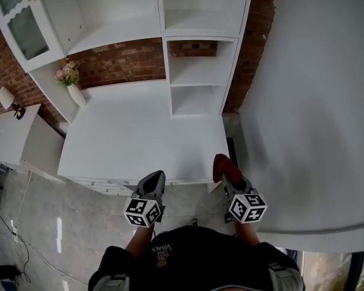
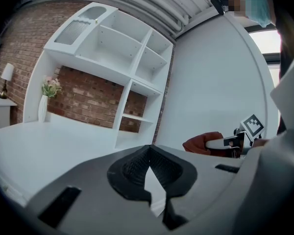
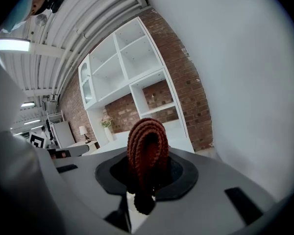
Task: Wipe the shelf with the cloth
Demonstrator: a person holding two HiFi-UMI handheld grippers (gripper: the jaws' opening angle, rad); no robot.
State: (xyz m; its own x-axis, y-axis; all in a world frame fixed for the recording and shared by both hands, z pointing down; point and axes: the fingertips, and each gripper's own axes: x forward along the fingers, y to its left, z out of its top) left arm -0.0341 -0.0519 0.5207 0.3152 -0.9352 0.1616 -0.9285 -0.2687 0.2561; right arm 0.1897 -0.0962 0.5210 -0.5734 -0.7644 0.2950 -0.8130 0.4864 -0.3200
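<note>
A rust-brown knitted cloth (image 3: 147,148) is folded into a loop, and my right gripper (image 3: 146,180) is shut on it. From the head view the cloth (image 1: 219,164) hangs just off the front right corner of the white shelf unit's wide counter (image 1: 139,138). My left gripper (image 1: 155,177) is at the counter's front edge, left of the right gripper (image 1: 225,170). In the left gripper view my left gripper (image 2: 148,155) has its jaws closed tip to tip with nothing between them. That view also has the cloth (image 2: 202,143) at the right.
White open compartments (image 1: 195,77) rise at the back of the counter against a brick wall. A white vase of pink flowers (image 1: 73,85) stands at the counter's back left. A lamp (image 1: 8,99) sits on a low white cabinet at the left. A large white panel (image 1: 315,102) fills the right.
</note>
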